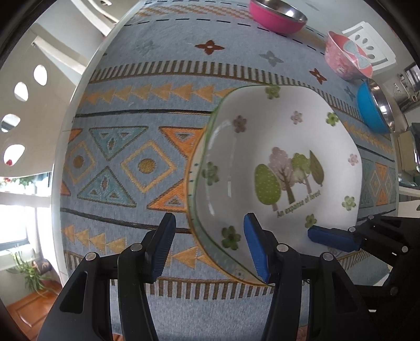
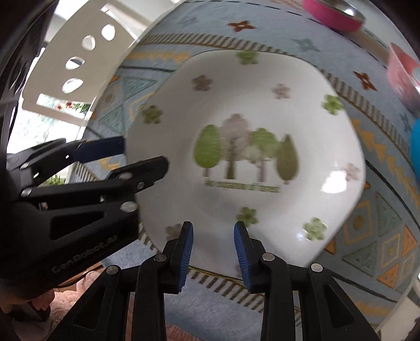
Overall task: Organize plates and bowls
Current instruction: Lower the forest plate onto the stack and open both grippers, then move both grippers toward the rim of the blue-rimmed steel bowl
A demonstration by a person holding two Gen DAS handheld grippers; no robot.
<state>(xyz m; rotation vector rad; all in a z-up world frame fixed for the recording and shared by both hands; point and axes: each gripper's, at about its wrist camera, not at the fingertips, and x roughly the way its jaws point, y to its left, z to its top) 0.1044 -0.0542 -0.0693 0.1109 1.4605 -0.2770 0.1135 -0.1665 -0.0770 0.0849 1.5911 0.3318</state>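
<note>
One white tree-printed plate (image 1: pixel 275 136) and three bowls sit on the desk (image 1: pixel 162 78): one pink steel-lined bowl (image 1: pixel 275 17), one pink patterned bowl (image 1: pixel 346 56), and one blue steel-lined bowl (image 1: pixel 372 107).

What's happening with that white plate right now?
Left gripper open, straddling plate's edge. Right gripper open at its near rim. Three bowls beyond, nothing in the way.

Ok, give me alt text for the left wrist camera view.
A white plate printed with trees lies on a patterned blue tablecloth, the open left gripper straddling its near rim. The right gripper reaches in from the right; three bowls sit beyond.
</note>
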